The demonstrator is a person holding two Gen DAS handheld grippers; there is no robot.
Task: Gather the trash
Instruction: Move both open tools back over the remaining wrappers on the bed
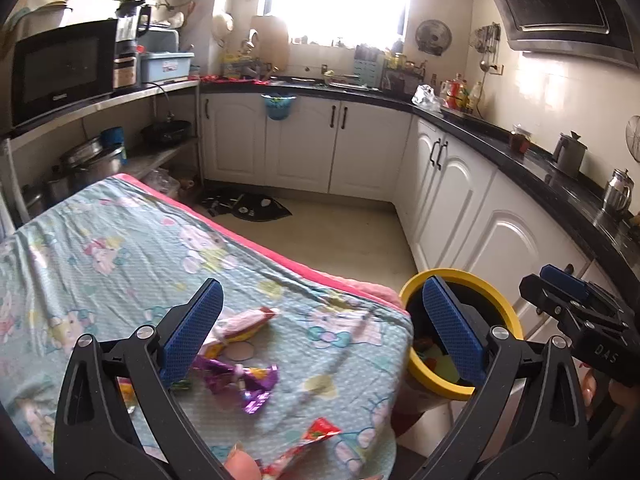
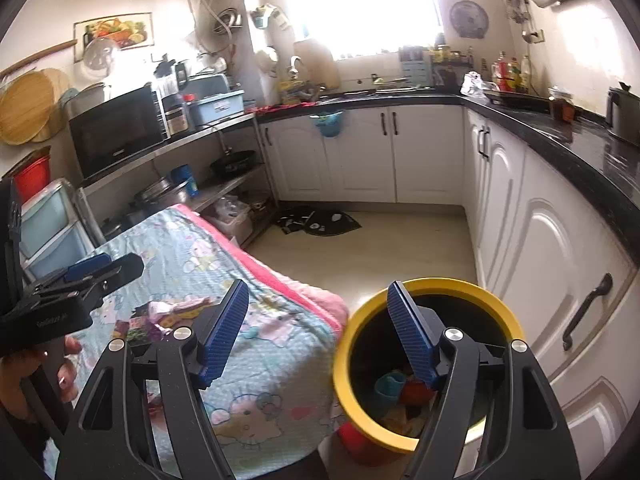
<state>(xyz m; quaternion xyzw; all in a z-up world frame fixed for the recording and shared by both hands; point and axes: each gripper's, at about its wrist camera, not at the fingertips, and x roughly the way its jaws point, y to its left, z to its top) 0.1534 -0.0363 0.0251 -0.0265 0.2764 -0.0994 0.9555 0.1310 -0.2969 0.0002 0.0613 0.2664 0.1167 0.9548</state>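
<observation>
Partly done: yellow bin (image 2: 424, 364) holds some trash; purple wrapper (image 1: 244, 380), pink wrapper (image 1: 244, 322), red wrapper (image 1: 316, 440) left on tabletop (image 1: 120, 248). Left tongs (image 1: 320, 324), right tongs (image 2: 318, 328) both released, empty.

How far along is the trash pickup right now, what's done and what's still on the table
Partly done. The yellow-rimmed bin already holds some trash at its bottom. Nothing is in hand: the left gripper and right gripper are both open and empty. Still left on the tablecloth: a purple wrapper, a pink and yellow wrapper and a red wrapper.
</observation>
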